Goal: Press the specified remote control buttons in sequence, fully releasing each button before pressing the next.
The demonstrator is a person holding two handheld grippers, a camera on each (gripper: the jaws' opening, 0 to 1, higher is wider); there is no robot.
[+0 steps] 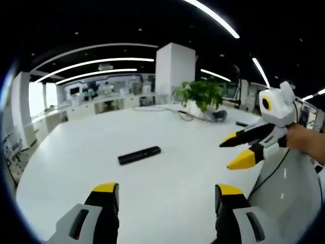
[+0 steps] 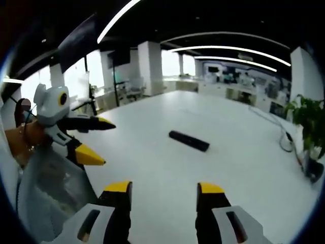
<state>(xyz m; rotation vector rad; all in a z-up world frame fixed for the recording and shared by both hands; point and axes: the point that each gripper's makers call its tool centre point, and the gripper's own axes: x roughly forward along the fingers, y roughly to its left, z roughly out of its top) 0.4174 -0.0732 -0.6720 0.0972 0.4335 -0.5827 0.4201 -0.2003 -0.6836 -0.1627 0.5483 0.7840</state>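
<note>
A black remote control (image 1: 139, 155) lies flat on the white table (image 1: 101, 137), a little beyond my left gripper (image 1: 167, 190), whose yellow-tipped jaws stand open with nothing between them. In the left gripper view my right gripper (image 1: 234, 152) comes in from the right, held in a hand, jaws apart and above the table. In the right gripper view the remote control (image 2: 189, 141) lies ahead, beyond my open right gripper (image 2: 165, 189). The left gripper (image 2: 104, 143) enters there from the left, open and held off the table.
A potted green plant (image 1: 201, 96) stands at the far side of the table with cables (image 1: 185, 114) and a small dark object (image 1: 241, 123) nearby. The plant (image 2: 310, 119) and cables (image 2: 287, 142) sit at the right in the right gripper view. Desks and a white pillar (image 1: 174, 68) stand behind.
</note>
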